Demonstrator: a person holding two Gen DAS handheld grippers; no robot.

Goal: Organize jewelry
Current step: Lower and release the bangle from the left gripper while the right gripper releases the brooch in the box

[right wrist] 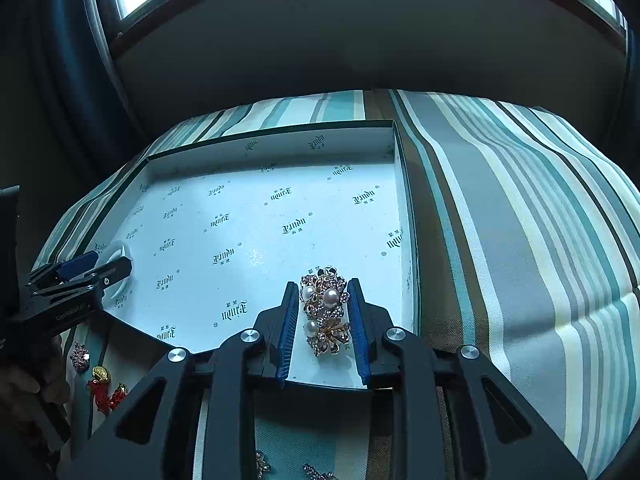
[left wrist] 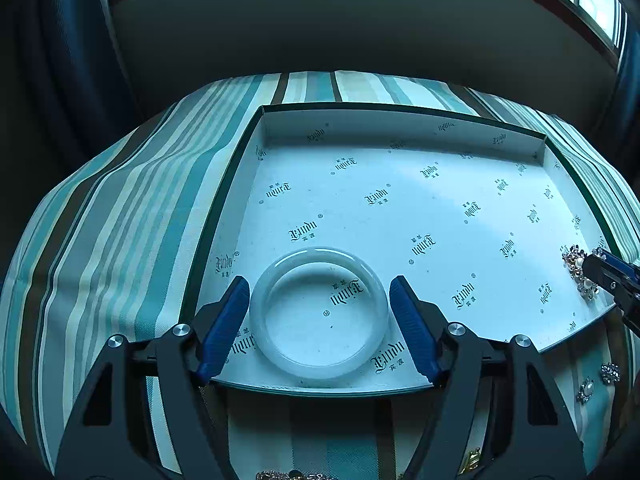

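A shallow white box lid (left wrist: 400, 208) printed with dark logos lies on the striped cloth; it also shows in the right wrist view (right wrist: 248, 216). A pale jade bangle (left wrist: 320, 312) lies flat in its near left corner, between the open fingers of my left gripper (left wrist: 320, 296), which stand just outside it. My right gripper (right wrist: 323, 292) is shut on a pearl and rhinestone brooch (right wrist: 326, 308) at the lid's near right corner. That brooch (left wrist: 578, 268) and the right gripper (left wrist: 608, 272) show at the right edge of the left wrist view.
Loose jewelry lies on the striped cloth (right wrist: 520, 240) in front of the lid: a pink brooch (right wrist: 80, 356), a red and gold piece (right wrist: 104, 390), small pearl and crystal pieces (left wrist: 596, 384). A dark wall and windows stand behind the table.
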